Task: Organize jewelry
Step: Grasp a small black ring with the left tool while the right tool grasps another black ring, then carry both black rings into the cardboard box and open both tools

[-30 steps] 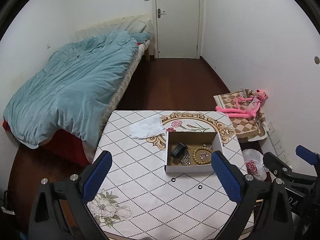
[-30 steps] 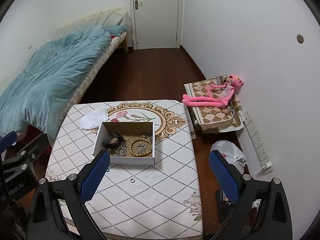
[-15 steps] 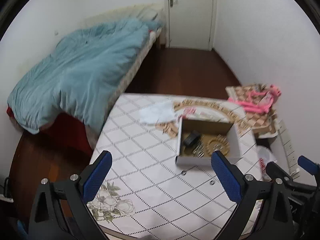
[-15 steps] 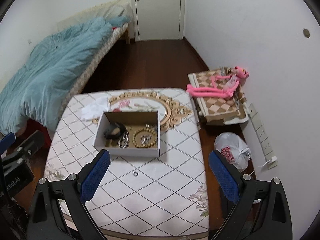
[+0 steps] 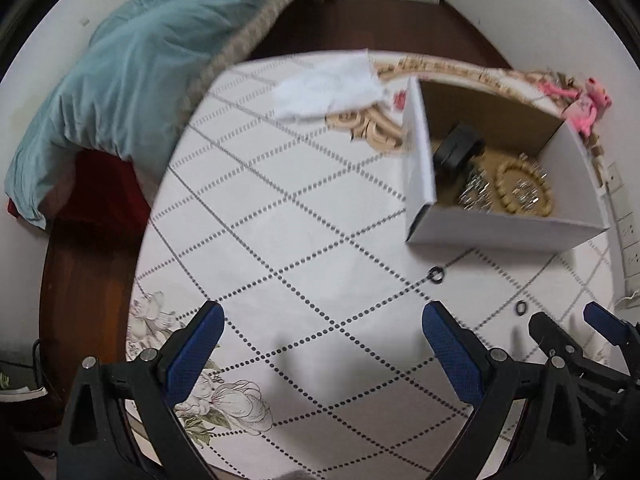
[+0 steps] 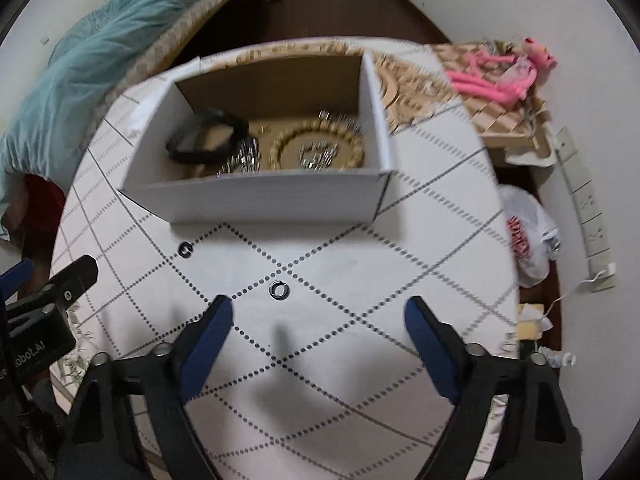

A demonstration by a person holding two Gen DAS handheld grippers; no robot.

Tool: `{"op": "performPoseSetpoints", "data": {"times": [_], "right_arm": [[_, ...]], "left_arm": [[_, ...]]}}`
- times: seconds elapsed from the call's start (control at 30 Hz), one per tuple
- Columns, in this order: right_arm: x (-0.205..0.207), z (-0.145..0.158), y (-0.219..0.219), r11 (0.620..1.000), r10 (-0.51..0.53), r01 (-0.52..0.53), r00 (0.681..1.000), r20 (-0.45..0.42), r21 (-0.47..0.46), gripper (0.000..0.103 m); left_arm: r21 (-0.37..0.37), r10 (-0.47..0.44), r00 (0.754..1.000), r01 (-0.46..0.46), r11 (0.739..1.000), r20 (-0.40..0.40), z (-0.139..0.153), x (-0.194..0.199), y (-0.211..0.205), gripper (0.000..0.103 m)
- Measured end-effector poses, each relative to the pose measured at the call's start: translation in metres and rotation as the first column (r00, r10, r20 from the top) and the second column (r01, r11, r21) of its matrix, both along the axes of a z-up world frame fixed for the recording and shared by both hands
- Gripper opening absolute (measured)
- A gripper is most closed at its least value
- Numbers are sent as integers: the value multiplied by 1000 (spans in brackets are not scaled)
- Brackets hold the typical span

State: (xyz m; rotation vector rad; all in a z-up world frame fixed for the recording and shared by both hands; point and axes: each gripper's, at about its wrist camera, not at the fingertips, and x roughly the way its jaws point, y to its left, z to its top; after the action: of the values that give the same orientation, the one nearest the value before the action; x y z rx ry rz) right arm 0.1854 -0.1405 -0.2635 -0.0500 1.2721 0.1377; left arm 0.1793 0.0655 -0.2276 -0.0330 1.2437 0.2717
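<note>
Right gripper (image 6: 318, 312) points down at table (image 6: 420, 248), jaws closing, nothing between them. Small ring (image 6: 279, 289) lies on table just ahead of blue tips. Second ring (image 6: 185, 249) lies near front wall of white box (image 6: 260, 196). Box holds bead bracelet (image 6: 318, 148) and black band (image 6: 206, 140). Left gripper (image 5: 320, 320) wide apart, empty, over bare table.

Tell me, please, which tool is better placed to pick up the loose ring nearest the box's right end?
The right tool: that ring lies just ahead of its empty, closing jaws, while the left tool hangs farther off.
</note>
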Motion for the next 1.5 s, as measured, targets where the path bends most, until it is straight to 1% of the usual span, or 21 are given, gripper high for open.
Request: {"op": "performPoseSetpoints", "data": {"times": [0.2, 0.23, 0.33, 0.4, 0.43, 0.47, 0.57, 0.77, 0.8, 0.87, 0.9, 0.93, 0.97, 1.03, 1.07, 1.1, 1.13, 1.2, 1.27, 1.33, 1.5], "right_arm": [[4, -23, 9, 1000, 12, -11, 1000, -17, 8, 68], [4, -25, 11, 1000, 14, -14, 1000, -19, 8, 63], [3, -26, 18, 999, 30, -30, 1000, 9, -29, 54], [3, -26, 22, 997, 42, -40, 999, 31, -63, 39], [2, -26, 25, 996, 52, -49, 998, 46, -79, 22], [2, -26, 25, 995, 59, -55, 997, 53, -80, 14], [2, -25, 21, 996, 56, -52, 997, 57, -72, 13], [3, -15, -20, 997, -55, 58, 997, 60, -41, 13], [3, -14, -25, 997, -68, 71, 996, 63, -39, 13], [4, -11, -38, 995, -90, 94, 994, 69, -45, 13], [4, -10, -43, 994, -98, 101, 993, 70, -48, 13], [4, -9, -46, 993, -104, 107, 992, 71, -50, 13], [4, -9, -50, 992, -110, 114, 991, 71, -53, 13], [5, -8, -55, 991, -117, 121, 990, 73, -57, 13], [5, -7, -58, 991, -120, 124, 990, 73, -58, 13], [5, -6, -60, 990, -122, 127, 990, 75, -59, 13], [4, -5, -59, 990, -123, 128, 989, 77, -59, 13], [3, -2, -61, 990, -124, 129, 989, 81, -58, 13], [2, -1, -63, 990, -123, 128, 989, 85, -56, 13], [1, 3, -63, 990, -122, 128, 988, 93, -53, 13], [-4, 18, -64, 992, -116, 121, 986, 118, -31, 13]], "left_arm": [[-12, -2, 999, 2, 1000, -49, -23, 6, 5, 101], [-15, -1, 999, 1, 1000, -52, -24, 6, 6, 101], [-25, -8, 999, 7, 1000, -50, -26, 7, 6, 101], [-42, -17, 999, 15, 999, -47, -26, 7, 5, 101], [-47, -20, 999, 18, 999, -46, -26, 7, 5, 101], [-53, -23, 999, 21, 998, -43, -26, 8, 4, 101], [-83, -42, 999, 39, 996, -26, -25, 10, -1, 101], [-135, -91, 996, 90, 987, 1, -26, 17, -23, 99], [-140, -98, 995, 97, 985, 2, -27, 19, -26, 96], [-148, -112, 994, 110, 983, -3, -31, 23, -34, 75], [-153, -118, 993, 116, 981, -8, -33, 26, -37, 70], [-155, -122, 992, 119, 981, -10, -35, 27, -38, 62], [-156, -131, 991, 128, 979, -10, -37, 28, -41, 49], [-148, -143, 990, 140, 979, -8, -40, 29, -47, 26], [-131, -150, 989, 150, 980, 8, -40, 28, -49, 19], [-136, -155, 988, 155, 978, 15, -41, 28, -50, 15], [-138, -154, 988, 155, 978, 19, -41, 28, -50, 7], [-150, -153, 988, 155, 976, 28, -42, 27, -50, 7], [-145, -154, 987, 158, 977, 37, -41, 24, -50, 6], [-140, -156, 986, 162, 977, 50, -39, 22, -51, 3], [-145, -164, 982, 177, 973, 99, -16, 11, -51, 2]]}}
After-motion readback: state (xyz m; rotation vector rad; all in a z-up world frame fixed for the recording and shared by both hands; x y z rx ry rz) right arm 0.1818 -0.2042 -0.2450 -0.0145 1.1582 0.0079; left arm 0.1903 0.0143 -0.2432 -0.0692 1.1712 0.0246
